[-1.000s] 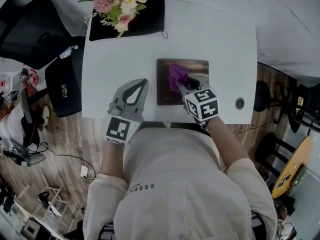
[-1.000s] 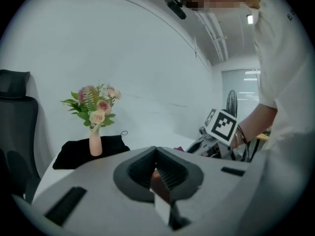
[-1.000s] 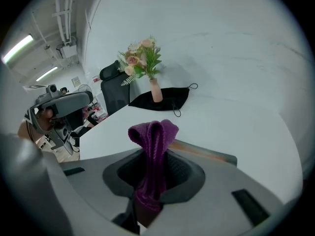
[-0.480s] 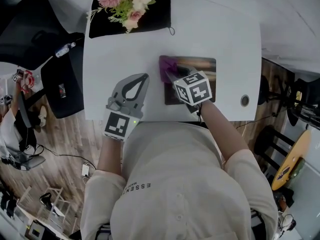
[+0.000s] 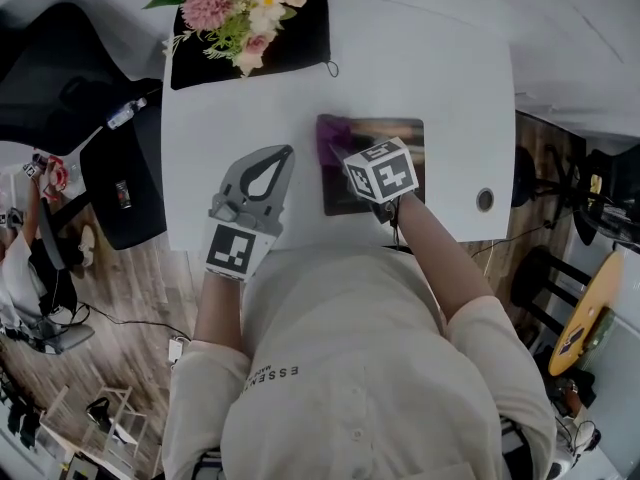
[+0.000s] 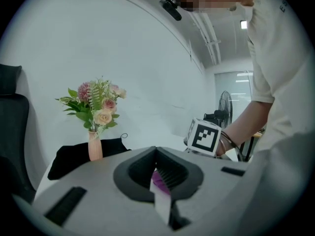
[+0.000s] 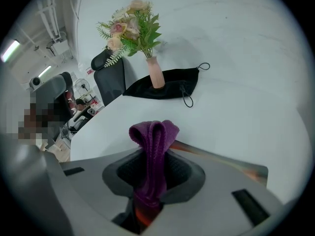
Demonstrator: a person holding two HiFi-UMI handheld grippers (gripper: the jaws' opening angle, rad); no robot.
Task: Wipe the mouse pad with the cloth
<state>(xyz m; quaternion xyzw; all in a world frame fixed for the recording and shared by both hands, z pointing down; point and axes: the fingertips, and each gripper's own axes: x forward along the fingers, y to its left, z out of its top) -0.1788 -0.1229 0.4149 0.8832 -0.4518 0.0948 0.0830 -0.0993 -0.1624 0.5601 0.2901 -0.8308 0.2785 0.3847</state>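
One folded purple cloth point(image 7: 152, 151), clenched in the right gripper point(image 5: 342, 156), presses the dark rectangular mouse pad point(image 5: 400, 133) for wiping; left gripper point(image 5: 283, 156) rests closed, empty, beside the pad

Materials: nearly all matt, with one surface showing sheen.
The purple cloth point(image 7: 150, 146) is a soft ribbed pile fabric. The right gripper point(image 7: 147, 178) and left gripper point(image 6: 160, 171) have grey matt plastic shells and black ribbed jaw linings. The mouse pad point(image 5: 400, 128) is dark with a slight sheen on its top face. The table point(image 5: 230, 108) is white, smooth and matt. The black mat point(image 5: 305, 43) looks like soft fabric. The vase point(image 7: 156, 75) is pink and matt. The floor point(image 5: 130, 278) is wood plank.
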